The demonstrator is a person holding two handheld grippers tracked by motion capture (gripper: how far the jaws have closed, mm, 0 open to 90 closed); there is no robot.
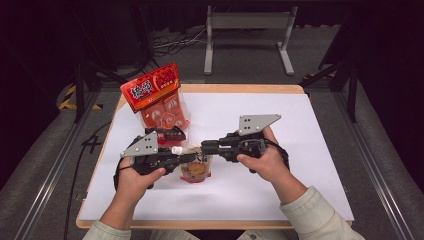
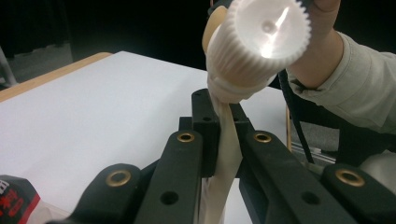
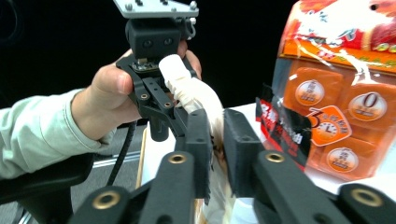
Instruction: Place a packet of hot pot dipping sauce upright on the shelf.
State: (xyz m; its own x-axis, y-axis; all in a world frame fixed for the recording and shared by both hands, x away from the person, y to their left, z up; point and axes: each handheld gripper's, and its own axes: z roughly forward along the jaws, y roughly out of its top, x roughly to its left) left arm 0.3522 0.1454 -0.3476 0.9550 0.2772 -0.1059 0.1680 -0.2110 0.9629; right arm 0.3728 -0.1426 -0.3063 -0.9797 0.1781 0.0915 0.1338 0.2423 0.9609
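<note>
A small spout pouch [image 1: 196, 169] with a white ribbed cap [image 2: 259, 39] hangs between my two grippers over the white table cover. My left gripper [image 2: 219, 109] is shut on the pouch's pale film just under the cap, and the cap points back toward that gripper's body. From the right, my right gripper [image 3: 215, 122] reaches in with its jaws on either side of the pouch's top edge. A narrow gap shows between them, and the pads do not press on the film. In the high view the left gripper [image 1: 192, 157] and the right gripper [image 1: 204, 146] nearly meet tip to tip.
A tall orange-red snack bag [image 1: 157, 97] stands upright at the table's back left, with a dark red packet [image 1: 167, 134] at its foot, close behind the left gripper. The white table cover [image 1: 280, 150] stretches to the right and front. A metal stand [image 1: 247, 30] is on the floor beyond.
</note>
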